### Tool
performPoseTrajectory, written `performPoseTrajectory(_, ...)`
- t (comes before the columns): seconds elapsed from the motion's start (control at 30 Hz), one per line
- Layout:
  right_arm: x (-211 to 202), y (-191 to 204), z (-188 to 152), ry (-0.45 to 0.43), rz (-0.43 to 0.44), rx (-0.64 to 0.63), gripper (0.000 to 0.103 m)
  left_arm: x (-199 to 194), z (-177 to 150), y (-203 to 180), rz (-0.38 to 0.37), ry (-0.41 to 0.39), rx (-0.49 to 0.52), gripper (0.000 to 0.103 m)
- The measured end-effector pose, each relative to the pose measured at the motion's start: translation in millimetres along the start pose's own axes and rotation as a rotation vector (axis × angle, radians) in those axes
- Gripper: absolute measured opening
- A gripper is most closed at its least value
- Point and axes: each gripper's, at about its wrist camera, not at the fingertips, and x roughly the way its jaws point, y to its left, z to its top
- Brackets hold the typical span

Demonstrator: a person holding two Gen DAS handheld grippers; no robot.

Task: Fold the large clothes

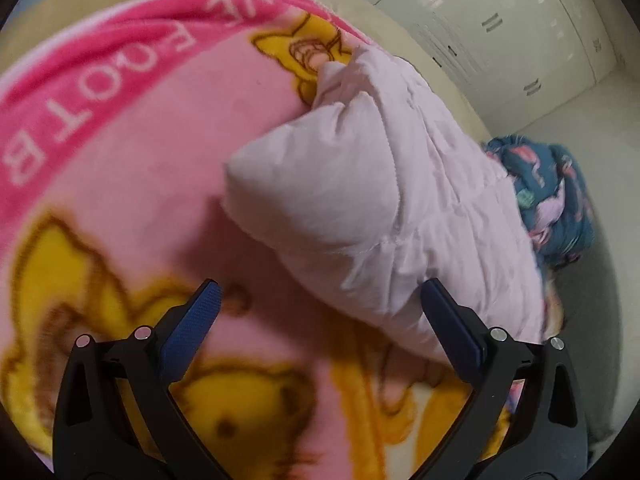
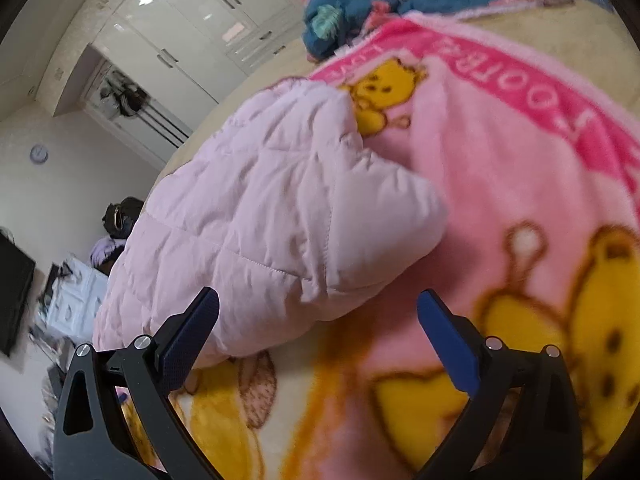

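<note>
Garment: pale lilac quilted jacket (image 1: pixel 384 208), puffy, stitched in panels, creased, one padded corner sticking out toward the pink border.
Garment position: lying on the pink fleece blanket (image 1: pixel 140 184); at 12 to 3 o'clock in the left wrist view, at 9 to 12 o'clock in the right wrist view (image 2: pixel 256 208).
Left gripper (image 1: pixel 320 300): blue-padded fingers released, spread wide, nothing between them; jacket edge just past the 3 o'clock fingertip.
Right gripper (image 2: pixel 318 308): fingers released, fully spread, nothing grasped; jacket hem just beyond the 9 o'clock fingertip.
Blanket: pink with yellow cartoon bears, darker pink border band.
Surroundings: crumpled blue patterned cloth (image 1: pixel 556 208) at 3 o'clock beyond the jacket; glossy white wardrobe (image 2: pixel 176 28) at 11 o'clock in the right wrist view; round wall clock (image 2: pixel 39 154) at 9 o'clock.
In the way: nothing lying on top of the jacket.
Writing: white capitals on the border, partly readable as "FOOTB"; rest blurred.
</note>
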Motion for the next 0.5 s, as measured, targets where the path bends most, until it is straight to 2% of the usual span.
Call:
performPoseTrajectory(0.27,40.6,-15.1,21.7,0.013,0.071,0.175,0.099,24.0,16.8,-9.4,-0.046,-0.060,-0.060,0.094)
performPoseTrajectory(0.5,59.4,-14.0,33.7,0.016,0.077,0.163,0.099,48.1,23.5,-5.2,-0.096,-0.092,-0.133,0.095)
